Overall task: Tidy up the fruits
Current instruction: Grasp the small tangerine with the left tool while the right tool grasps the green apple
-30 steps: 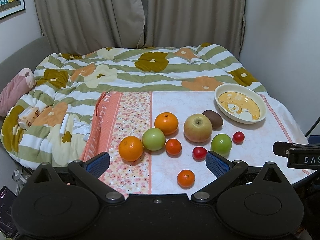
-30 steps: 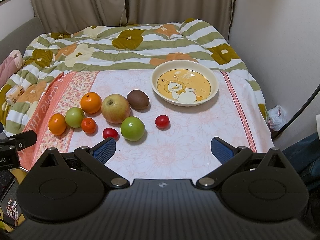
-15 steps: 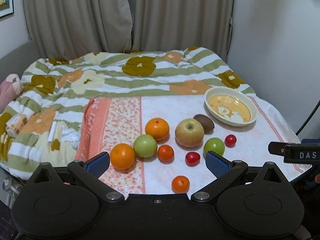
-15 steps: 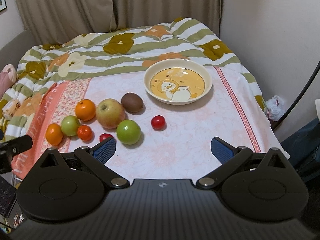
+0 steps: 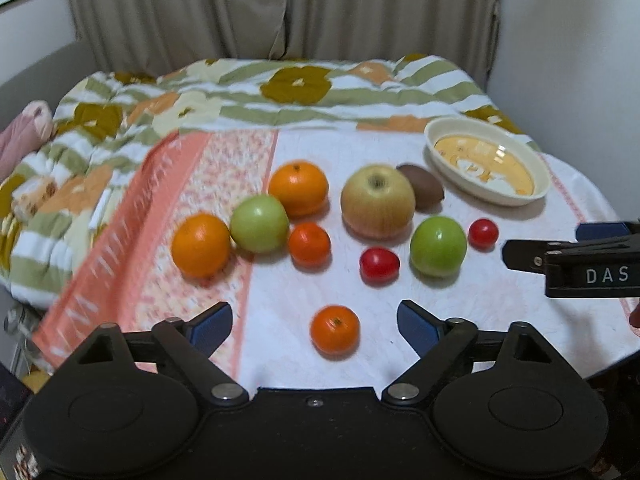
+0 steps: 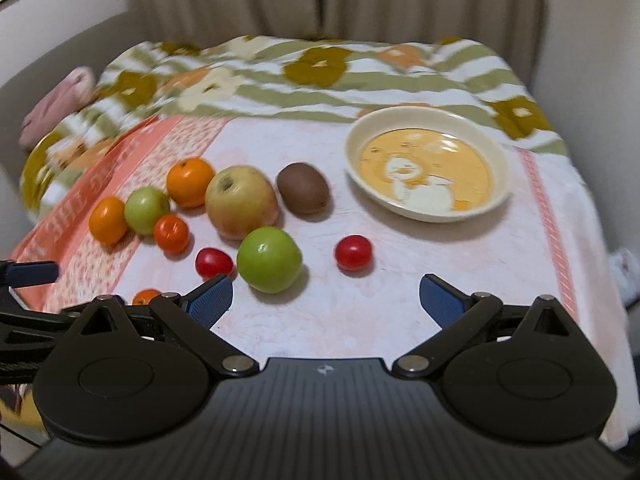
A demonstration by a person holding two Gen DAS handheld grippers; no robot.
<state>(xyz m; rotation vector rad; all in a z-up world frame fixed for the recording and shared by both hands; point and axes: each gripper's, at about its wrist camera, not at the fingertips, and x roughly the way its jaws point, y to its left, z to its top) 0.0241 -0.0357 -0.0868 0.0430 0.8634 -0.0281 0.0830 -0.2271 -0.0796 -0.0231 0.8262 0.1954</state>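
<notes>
Bowl (image 6: pixel 502 160) appeared glazed ceramic, glossy with highlights. Floral cloth (image 5: pixel 328 152) under the fruit was matt woven fabric; quilt (image 5: pixel 248 92) behind it soft and puffy. Green apple (image 6: pixel 269 260) and cherry tomato (image 6: pixel 353 253) were smooth and shiny; kiwi (image 6: pixel 303 188) dull, fuzzy. Curtains (image 5: pixel 360 4) were matt cloth.

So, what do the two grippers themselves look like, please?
Both are matte black. The left gripper and the right gripper each have two angled link arms with silver pivot pins, round discs, and blue ribbed fingertips. The right gripper's side carries white letters "DAS".
</notes>
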